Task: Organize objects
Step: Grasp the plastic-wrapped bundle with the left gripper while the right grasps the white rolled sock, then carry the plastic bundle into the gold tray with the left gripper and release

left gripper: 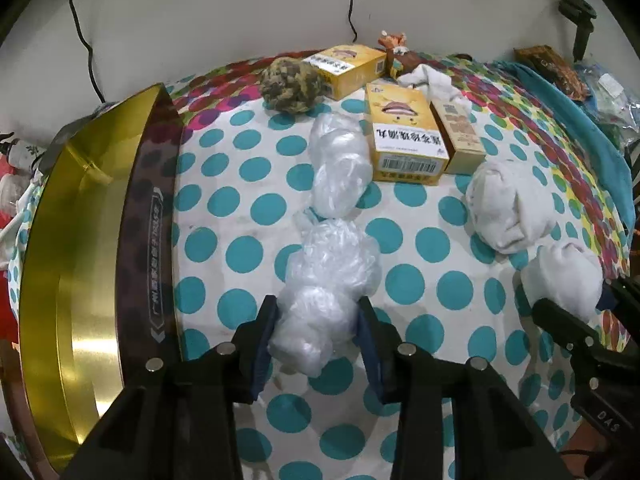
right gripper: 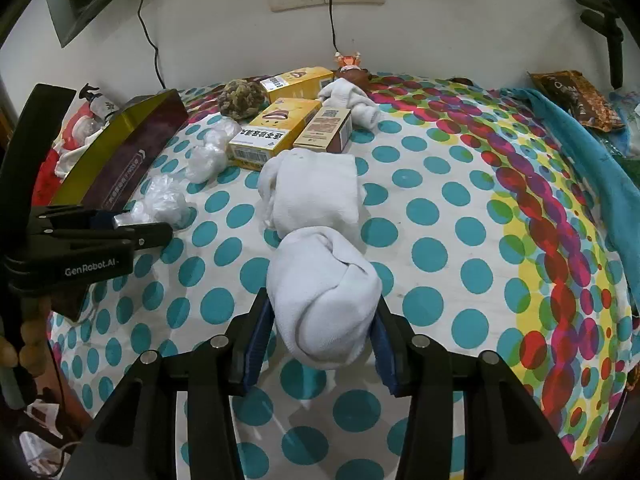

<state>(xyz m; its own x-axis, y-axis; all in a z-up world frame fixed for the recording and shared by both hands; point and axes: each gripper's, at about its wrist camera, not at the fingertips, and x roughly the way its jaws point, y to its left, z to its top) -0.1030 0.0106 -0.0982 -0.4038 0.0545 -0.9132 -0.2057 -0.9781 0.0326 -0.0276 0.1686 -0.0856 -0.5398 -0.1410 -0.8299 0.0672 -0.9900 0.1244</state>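
Note:
My left gripper [left gripper: 318, 320] is shut on a crumpled clear plastic bag [left gripper: 328, 280] on the dotted cloth; it also shows in the right wrist view [right gripper: 164, 202]. A second plastic bag [left gripper: 340, 168] lies just beyond it. My right gripper [right gripper: 320, 312] is shut on a rolled white sock [right gripper: 324, 296], also seen in the left wrist view [left gripper: 560, 276]. Another white sock roll [right gripper: 312, 188] lies right behind it. A gold-lined box [left gripper: 80, 240] stands open at the left.
Two yellow cartons [left gripper: 404, 136] [left gripper: 344, 68], a tan carton [left gripper: 460, 132], a camouflage sock ball [left gripper: 292, 84], a loose white sock [right gripper: 352, 100] and a small figurine [right gripper: 348, 62] lie at the back. A teal towel [right gripper: 592, 152] and snack packet [right gripper: 576, 96] lie at right.

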